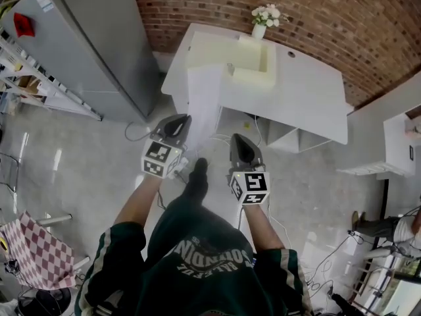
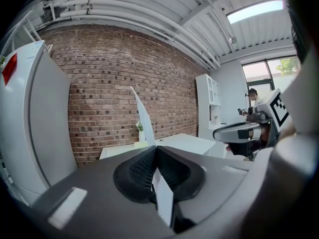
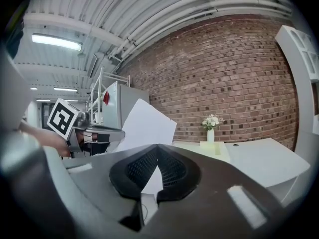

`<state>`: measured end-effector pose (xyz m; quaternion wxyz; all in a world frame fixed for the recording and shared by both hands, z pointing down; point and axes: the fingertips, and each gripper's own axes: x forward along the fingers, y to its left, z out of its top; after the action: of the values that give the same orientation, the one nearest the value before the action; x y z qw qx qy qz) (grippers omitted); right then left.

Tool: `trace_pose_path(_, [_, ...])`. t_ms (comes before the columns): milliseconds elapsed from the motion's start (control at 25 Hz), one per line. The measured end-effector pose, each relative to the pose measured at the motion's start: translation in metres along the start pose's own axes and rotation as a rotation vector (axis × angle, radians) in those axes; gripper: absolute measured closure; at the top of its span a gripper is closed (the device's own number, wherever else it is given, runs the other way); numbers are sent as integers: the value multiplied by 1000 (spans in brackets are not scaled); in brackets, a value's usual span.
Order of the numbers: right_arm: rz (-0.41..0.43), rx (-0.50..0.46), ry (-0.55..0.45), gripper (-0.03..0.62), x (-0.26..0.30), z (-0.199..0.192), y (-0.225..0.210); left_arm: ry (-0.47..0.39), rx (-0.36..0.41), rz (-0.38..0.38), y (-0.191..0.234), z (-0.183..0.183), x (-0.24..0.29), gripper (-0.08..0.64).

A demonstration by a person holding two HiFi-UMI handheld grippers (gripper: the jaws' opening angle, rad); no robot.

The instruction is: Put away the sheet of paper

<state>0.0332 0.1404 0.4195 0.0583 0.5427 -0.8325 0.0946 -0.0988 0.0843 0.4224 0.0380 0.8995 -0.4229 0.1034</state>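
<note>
- sheet of paper (image 1: 204,104) held upright in the air, near the white table (image 1: 316,97)
- left gripper (image 1: 181,120) and right gripper (image 1: 239,138) both pinch its lower edge
- light, floppy, likely creases easily; best held by its edges

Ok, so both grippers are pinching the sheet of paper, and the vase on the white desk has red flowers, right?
Not quite: the flowers are white, not red, as the right gripper view shows. Otherwise right: the left gripper and the right gripper both pinch the sheet of paper, and the vase stands on the white desk.
</note>
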Motion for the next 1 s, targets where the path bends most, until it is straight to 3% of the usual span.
trace_pose_path(640, [-43,-9,22,592,166,45,-85,3,1,-70,111,31,162,549])
trace_pose_path(1000, [-87,11,20,592,211,53,-110,-6,17,-111,148,49,218,549])
